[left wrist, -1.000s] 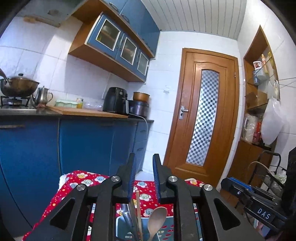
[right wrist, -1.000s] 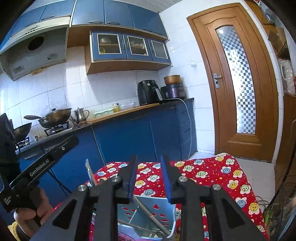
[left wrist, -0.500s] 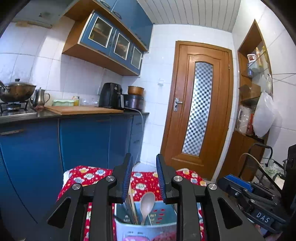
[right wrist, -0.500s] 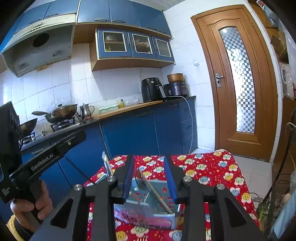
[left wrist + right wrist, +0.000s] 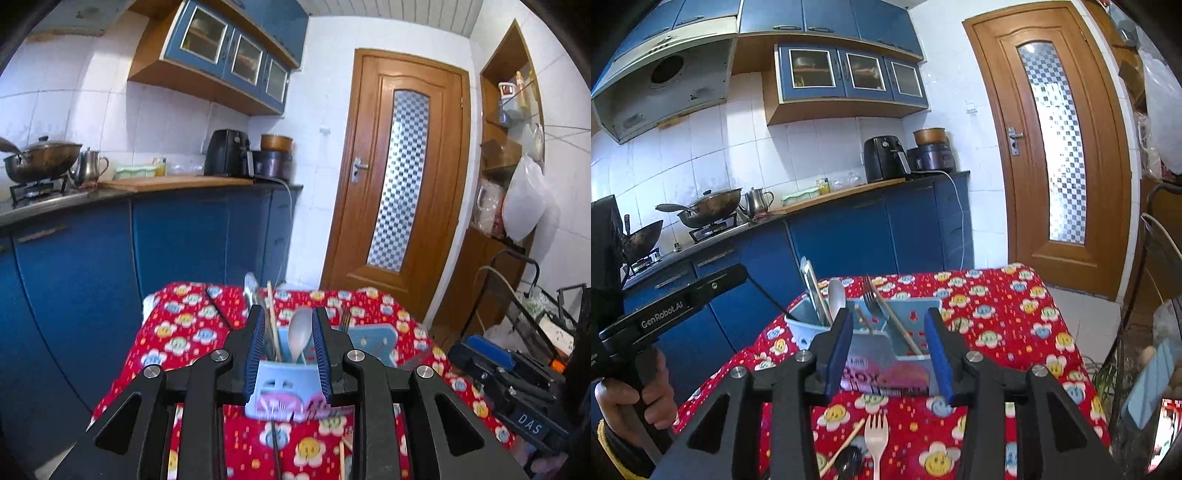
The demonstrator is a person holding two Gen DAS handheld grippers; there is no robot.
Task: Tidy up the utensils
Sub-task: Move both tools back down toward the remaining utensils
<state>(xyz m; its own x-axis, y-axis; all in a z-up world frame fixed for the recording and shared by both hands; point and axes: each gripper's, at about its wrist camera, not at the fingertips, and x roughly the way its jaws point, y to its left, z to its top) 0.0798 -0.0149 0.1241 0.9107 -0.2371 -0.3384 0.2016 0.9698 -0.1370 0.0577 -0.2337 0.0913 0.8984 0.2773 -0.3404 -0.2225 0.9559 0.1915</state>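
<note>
A light blue utensil holder [image 5: 275, 387] stands on the red flowered tablecloth [image 5: 184, 332], with a spoon [image 5: 298, 332], chopsticks [image 5: 272, 321] and a fork [image 5: 345, 317] upright in it. My left gripper [image 5: 288, 350] is open just short of the holder, nothing between its pads. My right gripper [image 5: 889, 350] is also open, its jaws opening, and empty; the holder [image 5: 886, 354] lies beyond it with a spoon [image 5: 836, 295], a metal fork [image 5: 873, 301] and a chopstick [image 5: 903, 330]. A pale plastic fork [image 5: 876, 439] and a loose chopstick [image 5: 846, 445] lie on the cloth below the right fingers.
Blue kitchen cabinets [image 5: 849, 240] run along the left of the table, with a wok [image 5: 709, 212] and kettle [image 5: 757, 201] on the stove. A wooden door [image 5: 402, 184] is behind. A wire rack [image 5: 535, 306] stands at the right. A hand [image 5: 635, 398] holds the left gripper's handle.
Both grippers have drawn back from the holder, which now shows whole beyond the fingers. The right jaws have spread wider; the left jaws opened a little.
</note>
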